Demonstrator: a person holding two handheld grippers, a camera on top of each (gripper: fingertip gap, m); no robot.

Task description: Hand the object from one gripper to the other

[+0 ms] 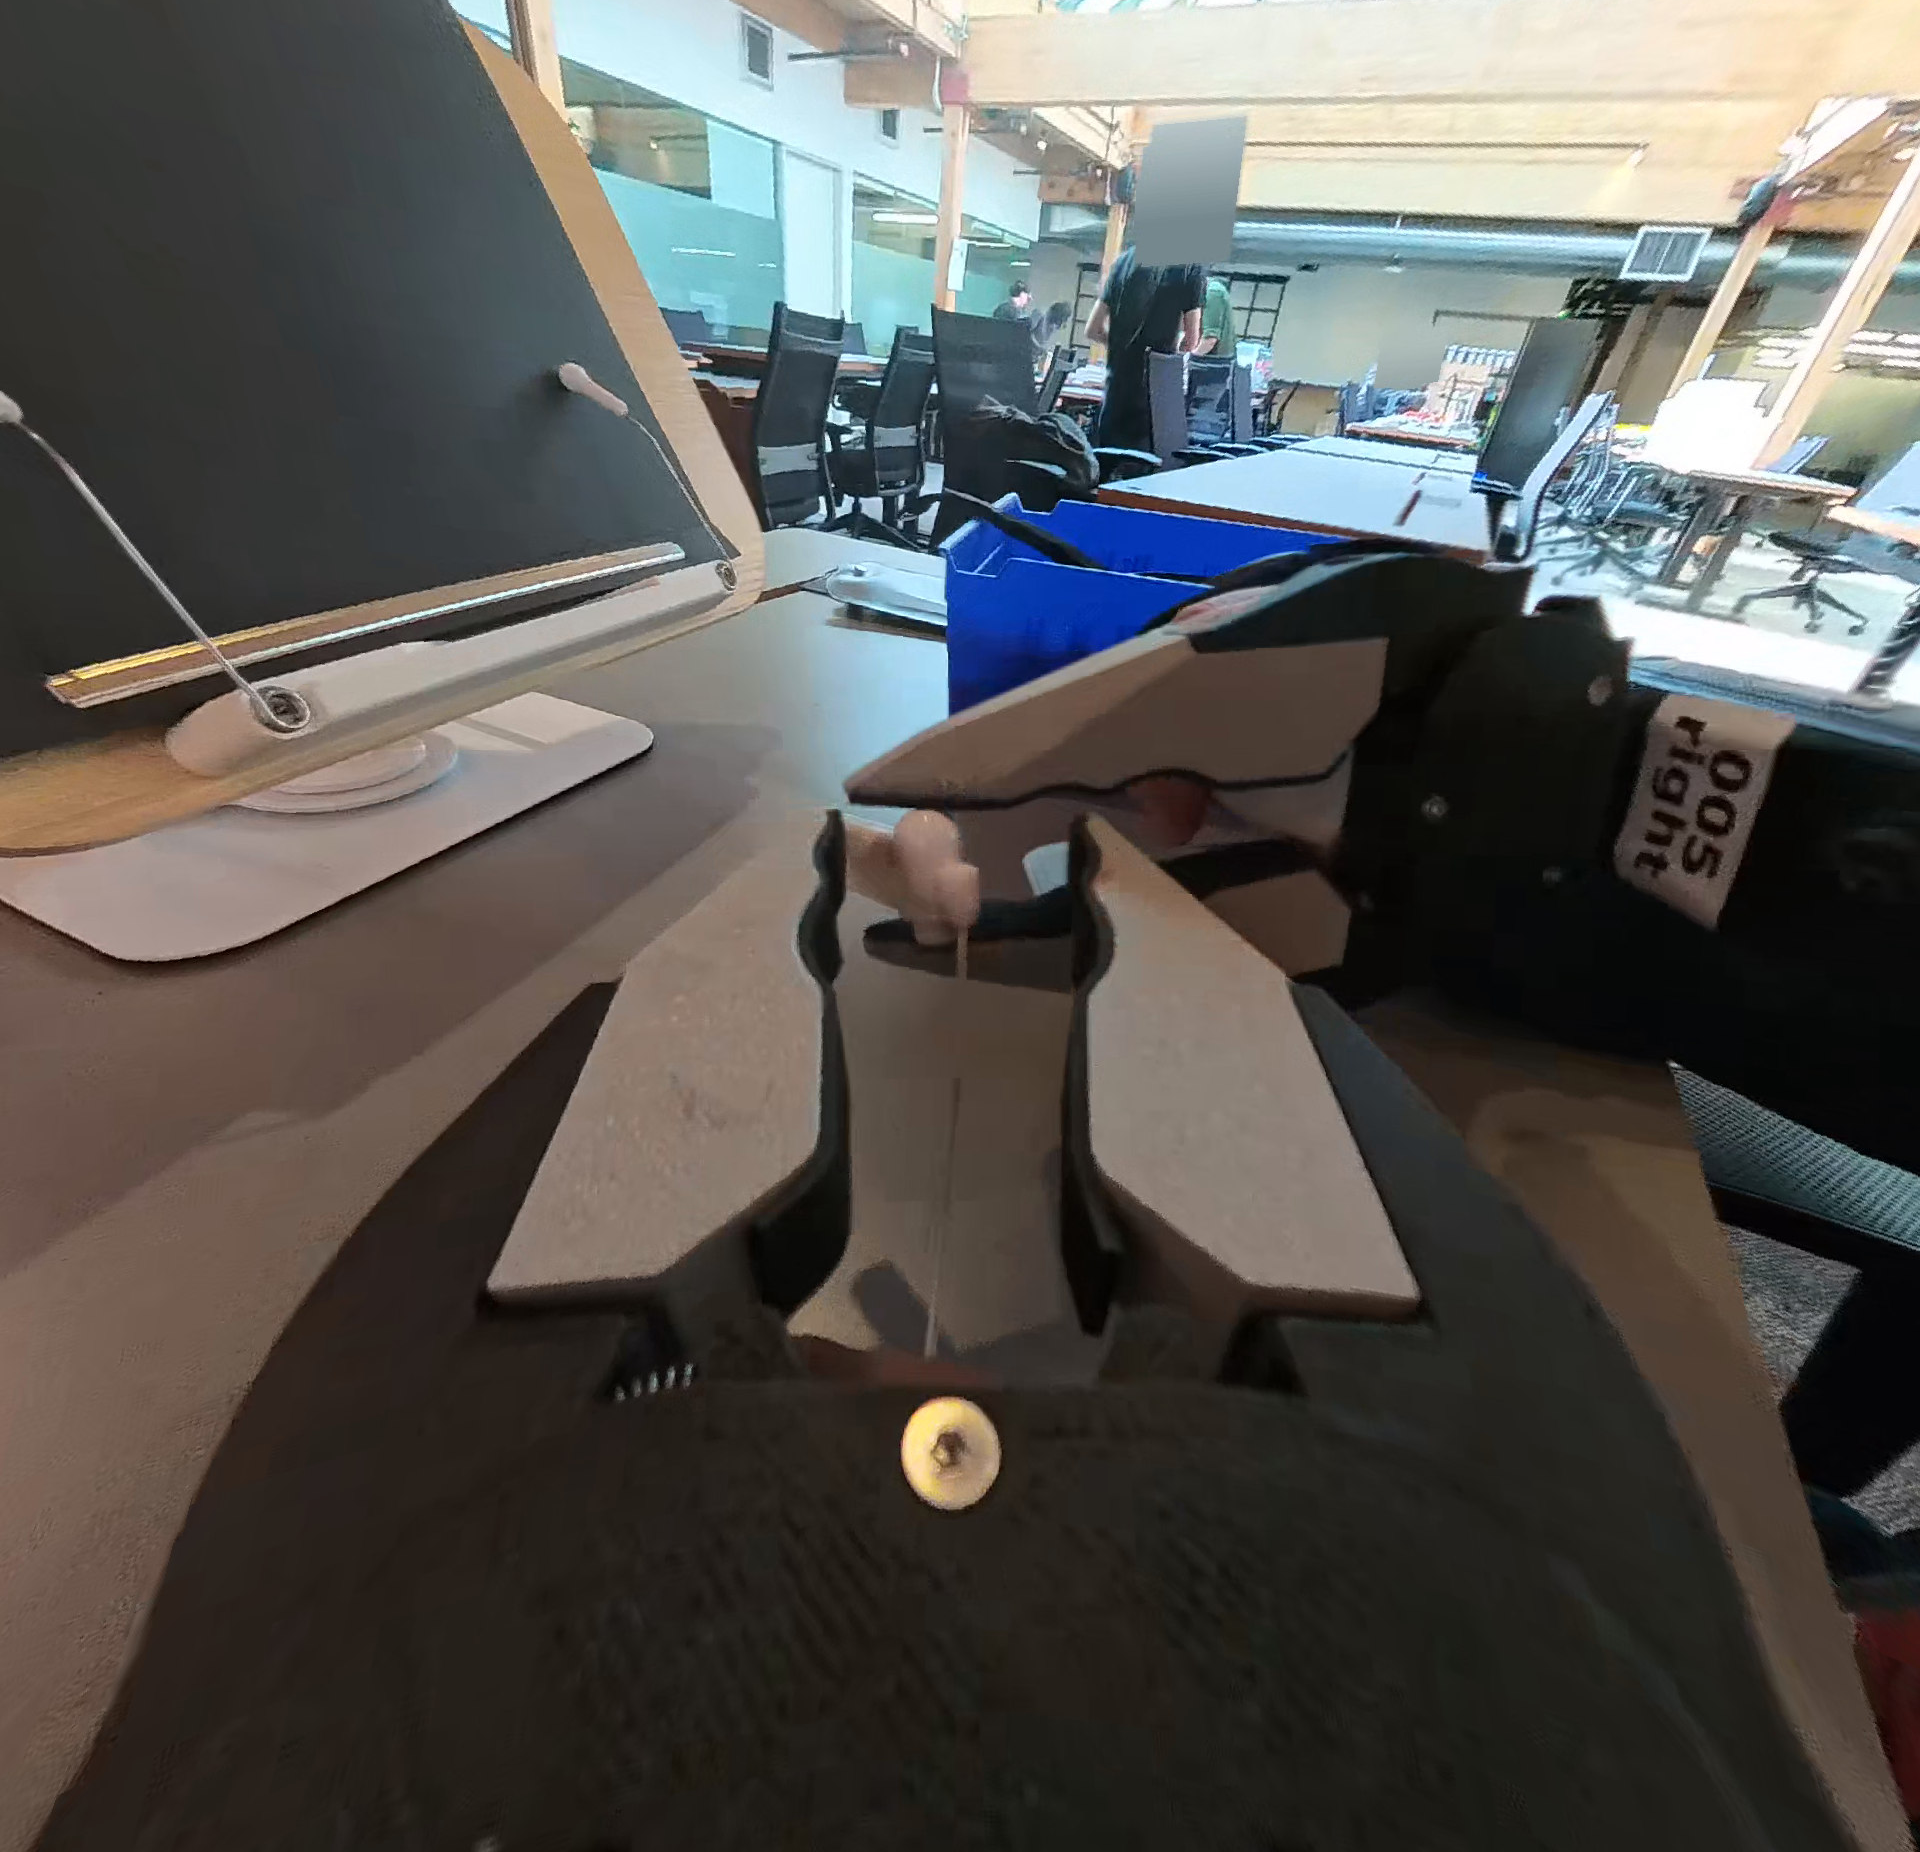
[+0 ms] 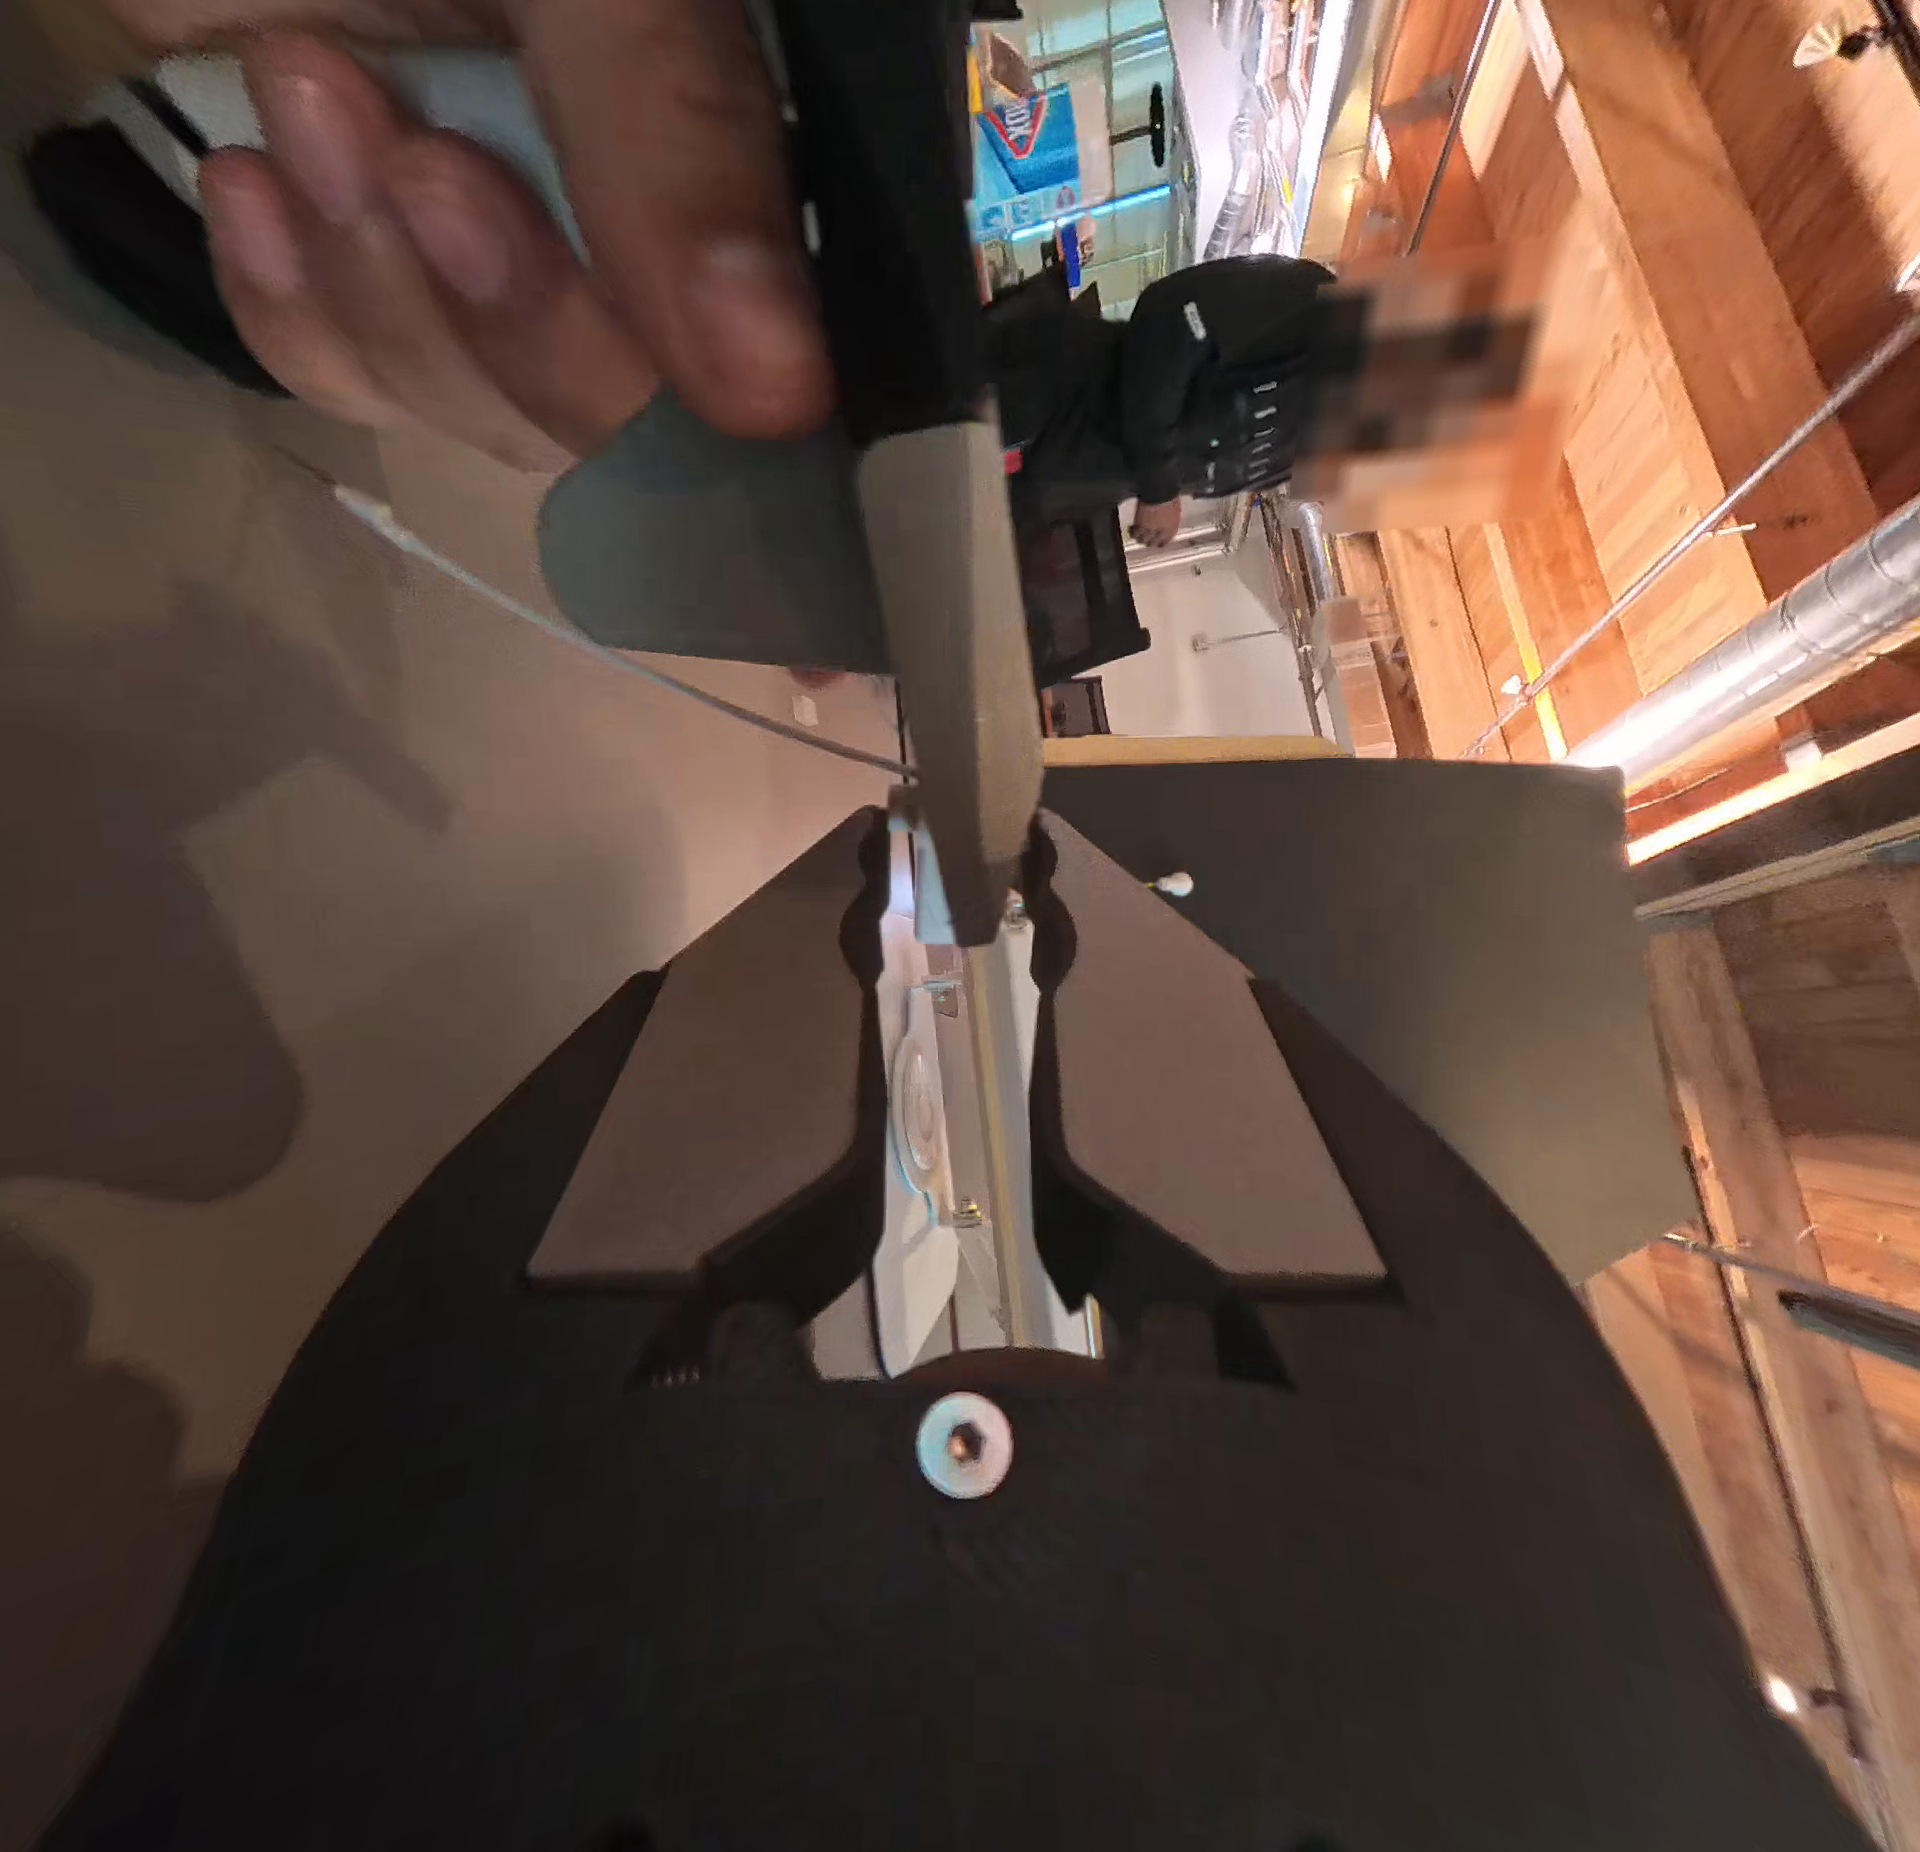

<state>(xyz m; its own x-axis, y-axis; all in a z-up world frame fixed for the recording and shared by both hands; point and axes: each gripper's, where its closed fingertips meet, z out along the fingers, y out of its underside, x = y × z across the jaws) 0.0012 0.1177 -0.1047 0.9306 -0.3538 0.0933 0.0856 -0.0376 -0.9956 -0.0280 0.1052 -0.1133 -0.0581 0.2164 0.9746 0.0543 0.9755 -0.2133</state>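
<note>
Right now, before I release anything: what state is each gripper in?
Left gripper: open, fingers either side of the white-tipped wire, not pinching it.
Right gripper: tips above and below that white tip; grip cannot be told.

Right gripper point(image 1: 883, 794) is crossing just ahead of left gripper point(image 1: 956, 846), blocking its way forward; stand point(image 1: 312, 680) is crowding the left, blue bin point(image 1: 1039, 607) sitting behind.

Open-plan office. Beyond the left gripper point(image 1: 951, 872): rows of black mesh chairs point(image 1: 798, 415) at long desks point(image 1: 1309, 488), glass partition walls point(image 1: 686, 244), timber beams point(image 1: 1403, 46), skylights. Exposed duct point(image 2: 1756, 639) off the right gripper's side.
</note>
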